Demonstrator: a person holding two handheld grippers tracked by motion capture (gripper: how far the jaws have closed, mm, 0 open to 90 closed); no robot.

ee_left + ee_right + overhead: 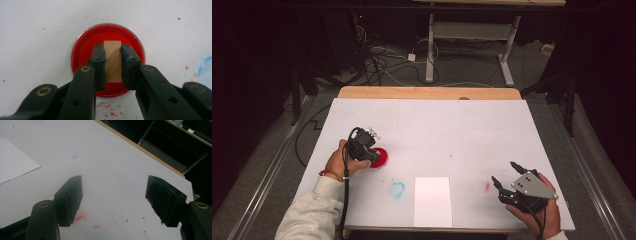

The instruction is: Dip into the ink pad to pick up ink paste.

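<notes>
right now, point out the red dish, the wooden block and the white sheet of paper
red dish [83, 50], left gripper view, bare red floor left of the block
wooden block [113, 60], left gripper view, its top face
white sheet of paper [432, 201], high view, its middle

Honestly nothing readable anywhere here, no text, labels, brands or numbers. The white sheet of paper [432, 201] on the table is blank, the red dish [108, 60] under the left gripper [113, 58] has no print on it, and the wooden block [113, 61] pinched between its jaws is bare too. Only red and blue smudges on the tabletop.
</notes>
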